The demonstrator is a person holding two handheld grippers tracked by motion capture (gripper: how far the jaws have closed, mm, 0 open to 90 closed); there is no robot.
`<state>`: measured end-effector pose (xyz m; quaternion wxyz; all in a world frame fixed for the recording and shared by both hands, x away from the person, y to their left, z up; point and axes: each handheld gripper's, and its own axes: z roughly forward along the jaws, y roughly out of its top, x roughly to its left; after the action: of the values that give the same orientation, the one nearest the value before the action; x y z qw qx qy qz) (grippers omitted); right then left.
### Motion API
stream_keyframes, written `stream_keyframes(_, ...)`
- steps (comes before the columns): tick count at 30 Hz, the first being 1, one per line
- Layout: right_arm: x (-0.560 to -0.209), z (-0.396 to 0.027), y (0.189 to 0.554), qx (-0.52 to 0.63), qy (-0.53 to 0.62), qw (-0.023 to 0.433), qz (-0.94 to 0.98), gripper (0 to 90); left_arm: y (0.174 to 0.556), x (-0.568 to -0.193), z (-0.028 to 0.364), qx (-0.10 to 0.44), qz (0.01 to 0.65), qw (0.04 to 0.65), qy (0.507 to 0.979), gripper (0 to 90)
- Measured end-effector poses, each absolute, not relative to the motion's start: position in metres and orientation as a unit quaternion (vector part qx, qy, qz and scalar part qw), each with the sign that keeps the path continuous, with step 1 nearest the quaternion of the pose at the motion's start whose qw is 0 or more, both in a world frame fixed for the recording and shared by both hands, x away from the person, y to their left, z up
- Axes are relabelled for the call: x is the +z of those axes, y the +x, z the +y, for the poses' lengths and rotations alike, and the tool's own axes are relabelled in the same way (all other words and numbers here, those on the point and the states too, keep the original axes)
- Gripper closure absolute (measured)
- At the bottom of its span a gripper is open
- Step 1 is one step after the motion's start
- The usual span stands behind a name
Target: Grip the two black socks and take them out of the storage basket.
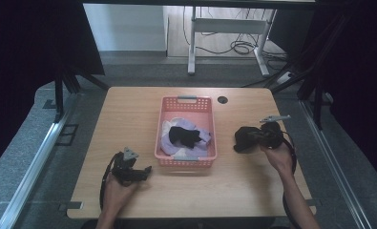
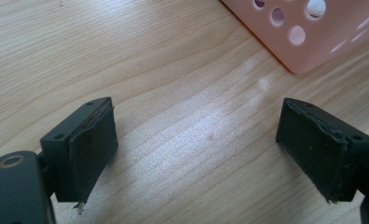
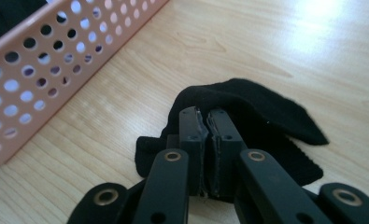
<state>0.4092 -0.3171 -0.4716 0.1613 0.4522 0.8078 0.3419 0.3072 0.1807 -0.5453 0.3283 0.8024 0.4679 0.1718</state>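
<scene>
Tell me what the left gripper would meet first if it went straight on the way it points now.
Likely the pink basket. The left gripper, jaws open, points along the bare table, with the basket's corner ahead and slightly to one side; depth is unclear.

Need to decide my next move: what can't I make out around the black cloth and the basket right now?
- Black cloth: right gripper covers its near part in the right gripper view, so the pinched spot is hidden.
- Basket: in the high view the clothes are too small to tell apart or count.
- Left gripper: basket cut off by the top edge.
</scene>
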Motion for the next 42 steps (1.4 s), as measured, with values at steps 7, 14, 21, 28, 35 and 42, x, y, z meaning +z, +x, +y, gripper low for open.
stream_keyframes(7, -0.474, -0.322, 0.407, 0.337, 0.46, 0.156, 0.806, 68.0, 0.307, -0.545, 0.181, 0.172, 0.466, 0.326, 0.804, 12.2)
stream_keyframes(14, -0.457, -0.323, 0.403, 0.35, 0.453, 0.162, 0.804, 51.0, 0.307, -0.545, 0.181, 0.172, 0.468, 0.328, 0.803, 12.2)
stream_keyframes(21, -0.442, -0.312, 0.402, 0.365, 0.436, 0.166, 0.806, 43.7, 0.307, -0.545, 0.181, 0.172, 0.468, 0.327, 0.803, 12.2)
stream_keyframes(28, -0.43, -0.289, 0.405, 0.377, 0.412, 0.161, 0.814, 41.5, 0.307, -0.545, 0.181, 0.171, 0.467, 0.326, 0.804, 12.2)
stream_keyframes(35, -0.425, -0.269, 0.41, 0.385, 0.394, 0.152, 0.821, 40.6, 0.307, -0.545, 0.182, 0.171, 0.465, 0.324, 0.806, 12.2)
stream_keyframes(42, -0.422, -0.248, 0.414, 0.39, 0.376, 0.144, 0.828, 40.2, 0.307, -0.545, 0.182, 0.171, 0.465, 0.324, 0.806, 12.2)
